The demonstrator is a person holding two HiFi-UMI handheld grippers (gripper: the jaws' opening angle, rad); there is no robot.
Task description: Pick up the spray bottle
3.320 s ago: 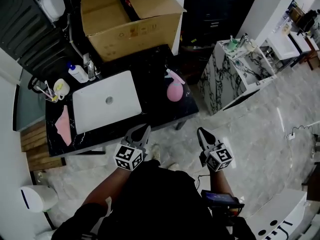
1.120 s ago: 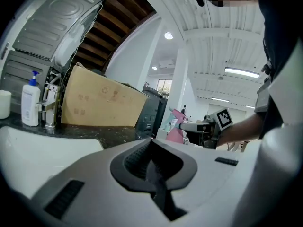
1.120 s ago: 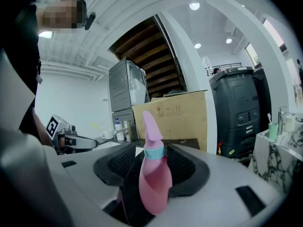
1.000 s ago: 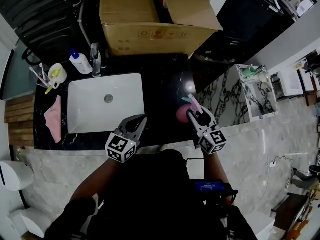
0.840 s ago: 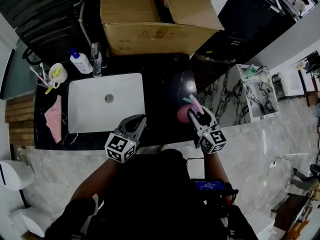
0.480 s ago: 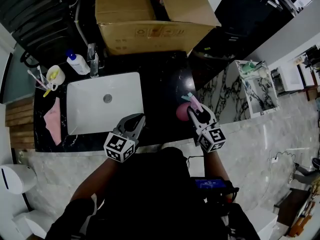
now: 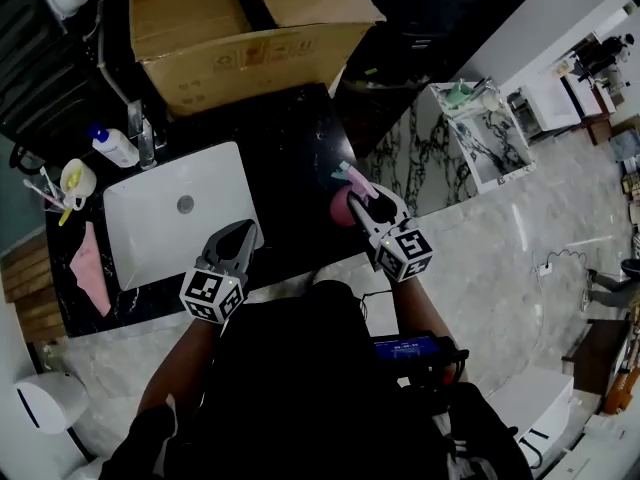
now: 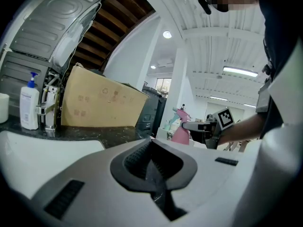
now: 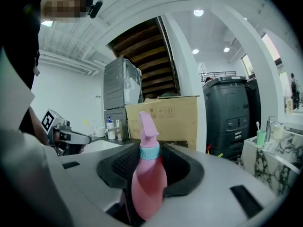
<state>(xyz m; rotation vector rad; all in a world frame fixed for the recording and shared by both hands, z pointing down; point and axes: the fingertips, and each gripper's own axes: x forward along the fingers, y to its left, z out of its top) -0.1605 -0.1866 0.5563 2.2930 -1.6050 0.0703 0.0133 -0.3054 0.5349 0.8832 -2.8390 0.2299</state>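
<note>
A pink spray bottle [image 7: 342,206] with a teal collar stands upright near the right front corner of the black counter [image 7: 290,138]. My right gripper [image 7: 362,208] reaches level at it; its jaws have just been closing. In the right gripper view the bottle's body [image 9: 149,183] fills the gap and both pads press on its sides. My left gripper [image 7: 240,233] hovers over the counter's front edge by the white sink [image 7: 150,238], shut with nothing in it [image 8: 152,157]. From the left gripper view the bottle [image 8: 181,131] shows far off, with the right gripper [image 8: 199,126] at it.
A large cardboard box [image 7: 230,38] stands at the back of the counter. A soap pump bottle [image 7: 112,148], a tap [image 7: 145,143], a toothbrush cup [image 7: 70,180] and a pink cloth [image 7: 92,268] lie left of the sink. A marble-patterned cabinet [image 7: 480,133] stands to the right.
The right gripper's jaws have drawn in onto the spray bottle and now grip it. The head camera has turned, so the whole counter sits further left in view. The left gripper has barely moved.
</note>
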